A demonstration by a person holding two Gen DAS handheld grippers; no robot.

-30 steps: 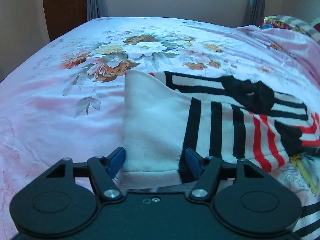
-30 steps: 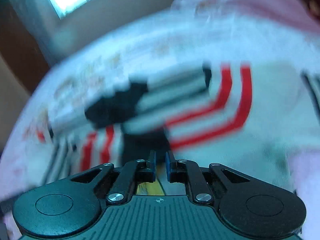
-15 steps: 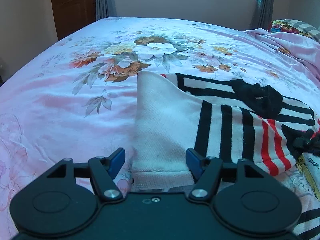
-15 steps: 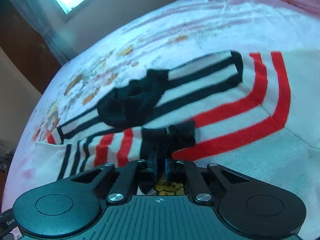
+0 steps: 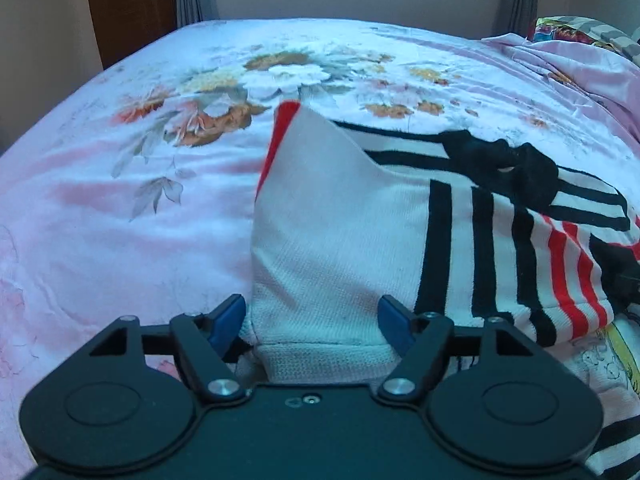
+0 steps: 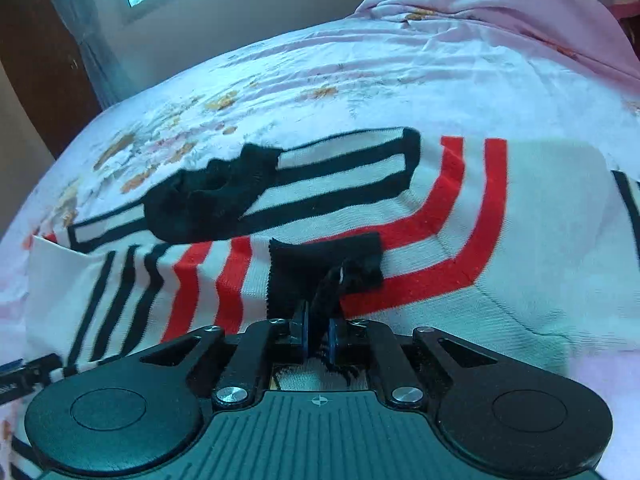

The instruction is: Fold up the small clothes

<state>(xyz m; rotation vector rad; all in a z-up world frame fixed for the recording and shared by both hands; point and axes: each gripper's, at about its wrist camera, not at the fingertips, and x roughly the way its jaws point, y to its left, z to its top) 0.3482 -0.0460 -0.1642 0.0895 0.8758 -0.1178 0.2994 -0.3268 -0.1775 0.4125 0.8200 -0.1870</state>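
Observation:
A white knit sweater (image 5: 340, 240) with black and red stripes lies on the flowered pink bedspread (image 5: 140, 220). One white sleeve is folded across it. That sleeve's ribbed cuff (image 5: 320, 356) sits between the blue pads of my left gripper (image 5: 310, 316). The jaws are opening, and a gap shows at the left pad. My right gripper (image 6: 318, 334) is shut on a black cuff (image 6: 320, 264) at the red stripes. The black collar (image 6: 212, 200) lies bunched beyond it.
A rumpled pink sheet (image 6: 500, 20) and patterned pillows (image 5: 580, 32) pile up at the far right of the bed. A brown door (image 5: 128, 8) and grey curtains stand behind the bed. The other gripper's tip (image 6: 24, 372) shows at the left edge of the right wrist view.
The right jaws closed onto the black cuff, and that view went from blurred to steady. The left pads stand a little wider around the white cuff, and a red edge shows at the sleeve's far corner.

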